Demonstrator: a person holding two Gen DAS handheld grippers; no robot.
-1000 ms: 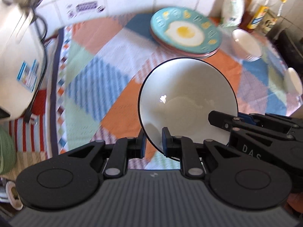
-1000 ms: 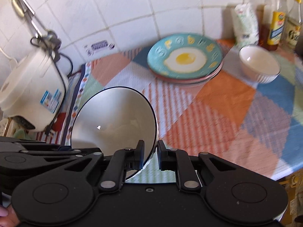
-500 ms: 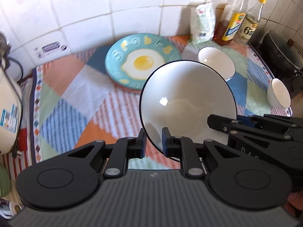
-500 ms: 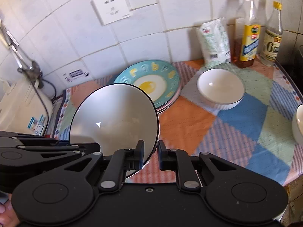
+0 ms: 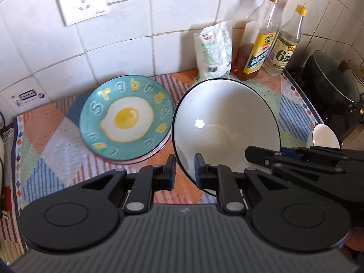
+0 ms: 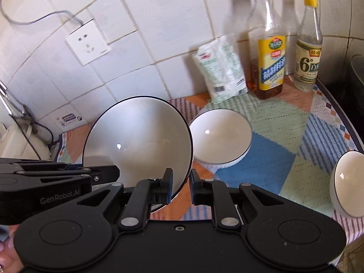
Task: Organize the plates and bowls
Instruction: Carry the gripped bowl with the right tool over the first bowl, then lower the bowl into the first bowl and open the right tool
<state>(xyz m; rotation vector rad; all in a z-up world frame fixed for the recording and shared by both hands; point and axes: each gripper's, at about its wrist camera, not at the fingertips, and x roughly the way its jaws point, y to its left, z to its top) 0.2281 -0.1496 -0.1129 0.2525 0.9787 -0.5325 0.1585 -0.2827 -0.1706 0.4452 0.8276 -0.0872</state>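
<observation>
Left gripper (image 5: 184, 169): you clamp the big bowl's (image 5: 225, 122) near rim.
Right gripper (image 6: 180, 187): your jaws pinch its right rim.

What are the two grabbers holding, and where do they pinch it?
Both hold one big bowl by its rim: the left gripper pinches the near-left edge, and the right gripper pinches the near-right edge.

Both wrist views look down, close, along their jaws, sharing the black-rimmed bowl (image 5: 225, 125) and bottles (image 6: 268, 45).
</observation>
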